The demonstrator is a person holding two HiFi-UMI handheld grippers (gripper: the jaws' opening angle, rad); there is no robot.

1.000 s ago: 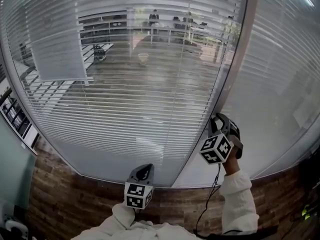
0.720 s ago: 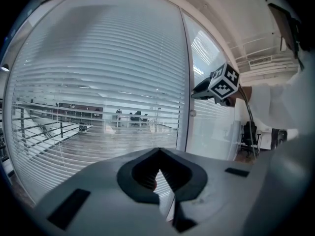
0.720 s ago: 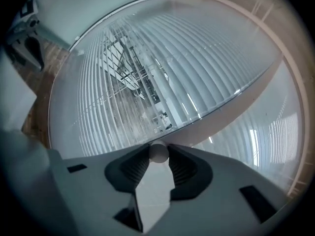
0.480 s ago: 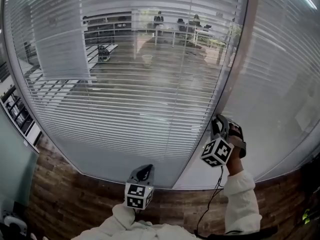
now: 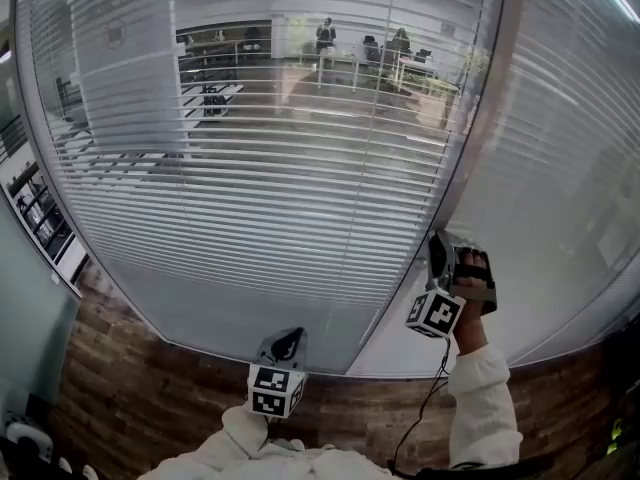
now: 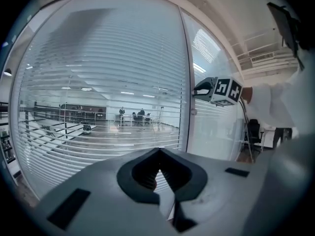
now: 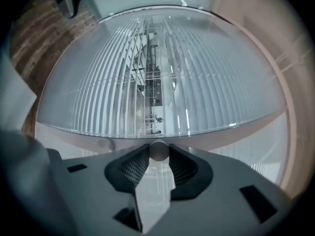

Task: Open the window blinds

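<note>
Blinds (image 5: 250, 198) hang behind the glass (image 5: 240, 318) of the big left pane. Their slats are tilted flat enough to see through to an office room (image 5: 330, 58) with desks and a few people far back. The pane right of the window post (image 5: 478, 138) has slats too, but they read milky and much less see-through.

The right gripper (image 5: 438, 240) is up at the post, about level, with its marker cube (image 5: 435, 313) underneath. A hand (image 5: 474, 276) is wrapped round it, and the white sleeve (image 5: 482, 398) and a thin black cable (image 5: 425, 413) trail down. In the right gripper view, the right gripper (image 7: 158, 154) pinches a small round grey knob (image 7: 158, 148). Both ribbed pads touch the knob's sides, so the jaws are part-way apart and clamped on it.

The left gripper (image 5: 288, 336) sits low at the bottom middle, just off the glass and well apart from the post. It touches nothing. In the left gripper view, the left gripper (image 6: 157, 152) has its jaws pressed together at the tips with nothing between them. It points at the slats, and the right gripper (image 6: 198, 89) shows up against the post to the right.

A wood-plank floor (image 5: 140, 398) runs below the window.
</note>
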